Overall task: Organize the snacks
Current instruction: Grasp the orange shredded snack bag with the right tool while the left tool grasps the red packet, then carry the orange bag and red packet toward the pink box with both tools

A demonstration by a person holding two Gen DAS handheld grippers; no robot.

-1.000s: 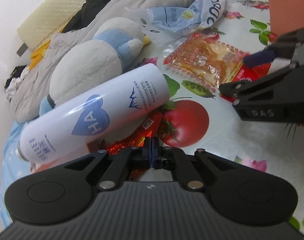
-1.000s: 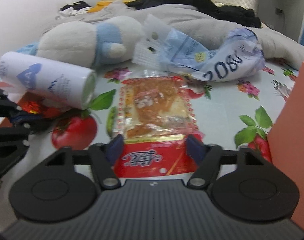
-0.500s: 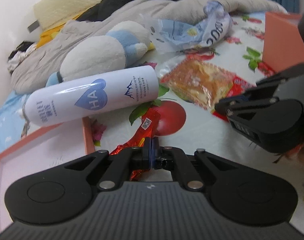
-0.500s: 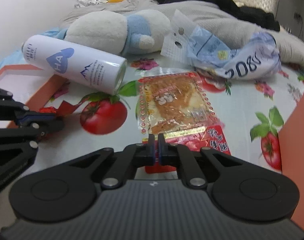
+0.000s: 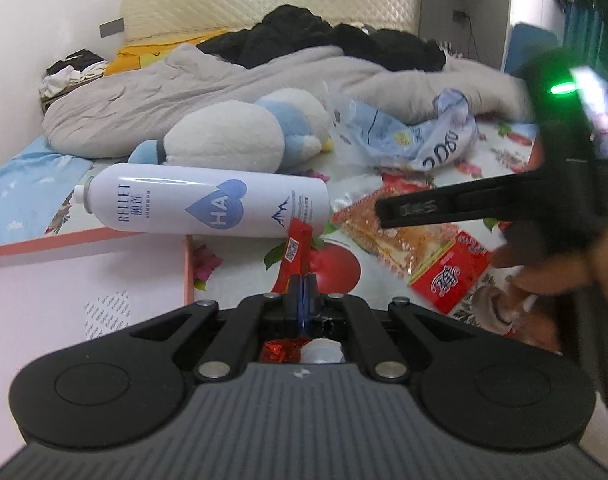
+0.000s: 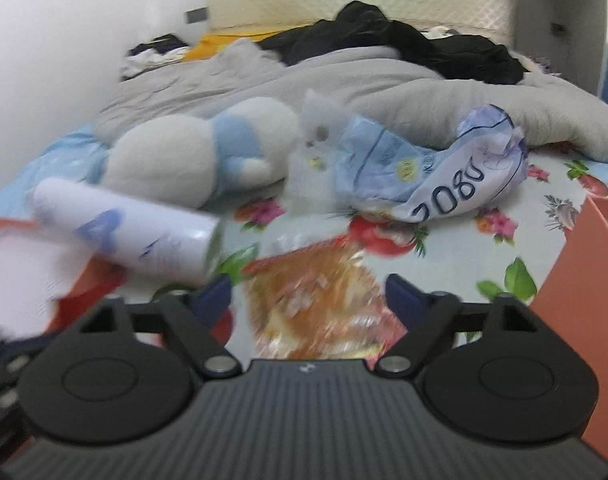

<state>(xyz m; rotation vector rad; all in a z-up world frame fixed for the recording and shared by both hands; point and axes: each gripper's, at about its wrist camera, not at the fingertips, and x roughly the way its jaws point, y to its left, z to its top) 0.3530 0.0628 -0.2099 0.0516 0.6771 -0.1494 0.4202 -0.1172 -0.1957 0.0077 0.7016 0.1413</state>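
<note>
The left gripper (image 5: 301, 292) pinches a red packet (image 5: 294, 254) beside the pink tray (image 5: 188, 264), nothing in it yet, while the right gripper (image 6: 306, 298), spread wide, hangs over the big snack (image 6: 316, 304) on the bed.

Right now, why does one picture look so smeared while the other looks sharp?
Right wrist view: motion blur smears the white spray can and the snack packet, though the open right hand-held gripper stays crisp. Left wrist view: mostly sharp, the spray can's lettering readable; only the other hand-held gripper at right blurs, a green light glaring; fisheye curves the edges.
</note>
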